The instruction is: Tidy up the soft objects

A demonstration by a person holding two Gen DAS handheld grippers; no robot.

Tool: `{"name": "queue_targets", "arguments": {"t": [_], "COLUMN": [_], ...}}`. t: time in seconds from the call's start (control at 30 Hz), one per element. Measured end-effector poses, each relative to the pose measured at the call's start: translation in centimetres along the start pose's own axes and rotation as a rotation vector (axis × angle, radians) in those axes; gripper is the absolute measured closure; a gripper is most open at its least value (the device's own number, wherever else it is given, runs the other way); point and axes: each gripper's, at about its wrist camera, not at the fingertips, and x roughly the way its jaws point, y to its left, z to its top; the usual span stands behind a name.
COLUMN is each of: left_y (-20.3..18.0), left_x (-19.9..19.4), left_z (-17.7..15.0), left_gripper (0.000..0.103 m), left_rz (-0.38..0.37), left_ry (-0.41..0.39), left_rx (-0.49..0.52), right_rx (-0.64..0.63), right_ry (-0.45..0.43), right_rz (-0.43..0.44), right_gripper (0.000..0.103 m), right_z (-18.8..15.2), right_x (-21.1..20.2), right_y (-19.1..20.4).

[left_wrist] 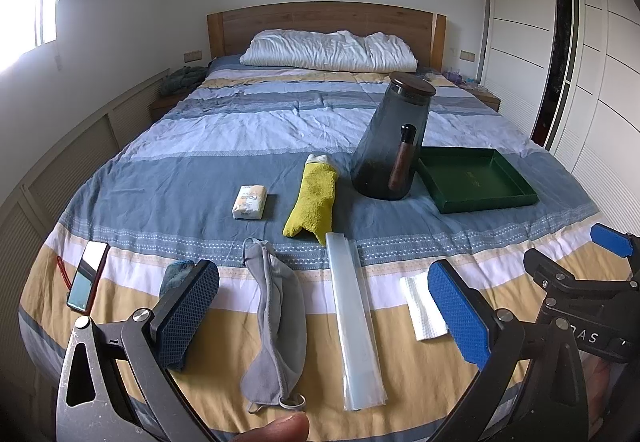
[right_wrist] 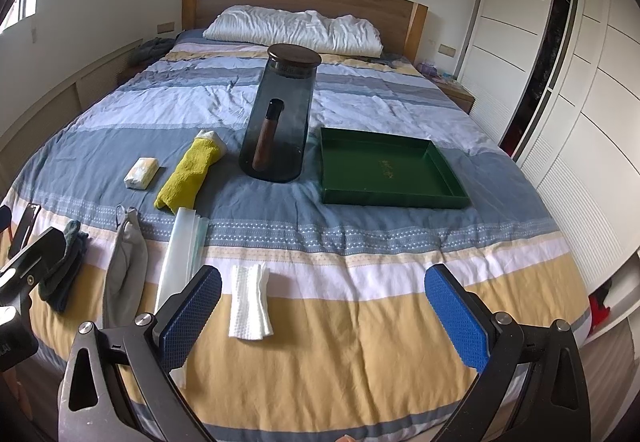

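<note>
Both the left tool point(left_wrist: 324, 306) and right tool point(right_wrist: 324, 310), with blue waffle-textured pads, are spread wide and hold nothing. On the striped quilted bed point(right_wrist: 360, 342) lie a fuzzy yellow cloth point(left_wrist: 314, 198), grey padded eye mask point(left_wrist: 276, 326), clear plastic sleeve point(left_wrist: 354, 322), dimpled white paper towel point(right_wrist: 249, 302) and a small wrapped tissue pack point(left_wrist: 250, 201) with unreadable print. The gilt mark inside the green rectangular tray point(right_wrist: 384, 198) is illegible.

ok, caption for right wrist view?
Open right gripper above folded white tissue; green tray empty on striped bed.

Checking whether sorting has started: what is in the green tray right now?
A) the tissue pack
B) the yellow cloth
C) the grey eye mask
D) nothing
D: the green tray shows only its bare floor, while the yellow cloth, eye mask and tissue pack lie on the bed.
</note>
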Motion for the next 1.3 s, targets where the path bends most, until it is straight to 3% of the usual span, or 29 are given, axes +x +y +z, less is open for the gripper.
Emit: {"name": "queue_targets", "arguments": {"t": [1.3], "left_y": [-0.17], "left_x": [0.13], "left_z": [-0.31], "left_gripper": [0.001], "left_rz": [-0.002], "left_ry": [0.003], "left_rx": [0.004], "right_rx": [-0.004], "right_ry": [0.002], "right_rz": [0.001], "right_gripper": [0.0], "right_z": [-0.35], "right_x": [-0.12], "right_y": [0.29]}}
